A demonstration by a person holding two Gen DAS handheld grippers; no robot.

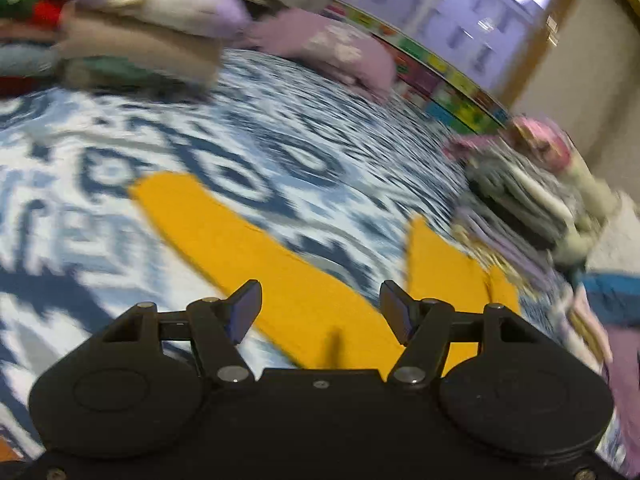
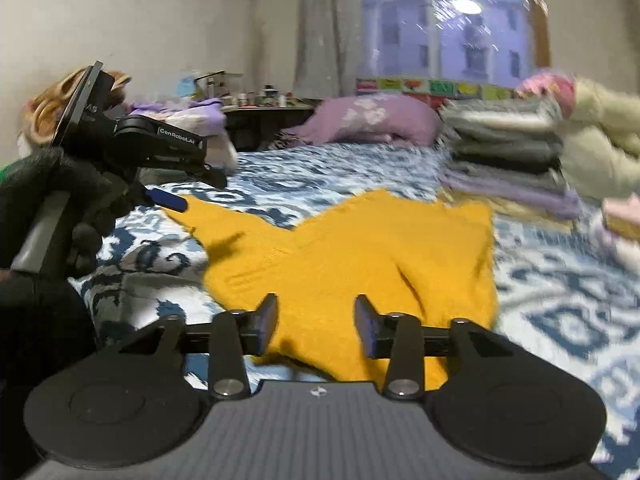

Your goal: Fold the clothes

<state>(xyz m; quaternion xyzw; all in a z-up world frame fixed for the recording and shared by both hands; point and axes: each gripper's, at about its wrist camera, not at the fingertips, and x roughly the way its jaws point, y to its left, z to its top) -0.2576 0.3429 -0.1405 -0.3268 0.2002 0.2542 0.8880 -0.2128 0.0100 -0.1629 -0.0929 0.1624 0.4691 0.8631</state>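
The yellow sweater (image 2: 360,248) lies flat on the patterned bedspread (image 2: 560,280), just ahead of and below both claws. The right gripper (image 2: 316,320) and left gripper (image 1: 320,308) stand parted, holding nothing.

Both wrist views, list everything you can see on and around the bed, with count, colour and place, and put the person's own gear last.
sweater: one, mustard yellow, spread flat mid-bed, sleeves out
bedspread: one, blue and white pattern, covering the bed
folded stack: one, grey, black and lilac layers, right of the sweater
second stack: one, lilac, white and tan layers, far left
pillow: one, purple with pale flowers, head of bed
window: one, building outside, behind the bed
left gripper: one, black, open above the sweater, nothing held
right gripper: one, black, open above the sweater's near edge, nothing held
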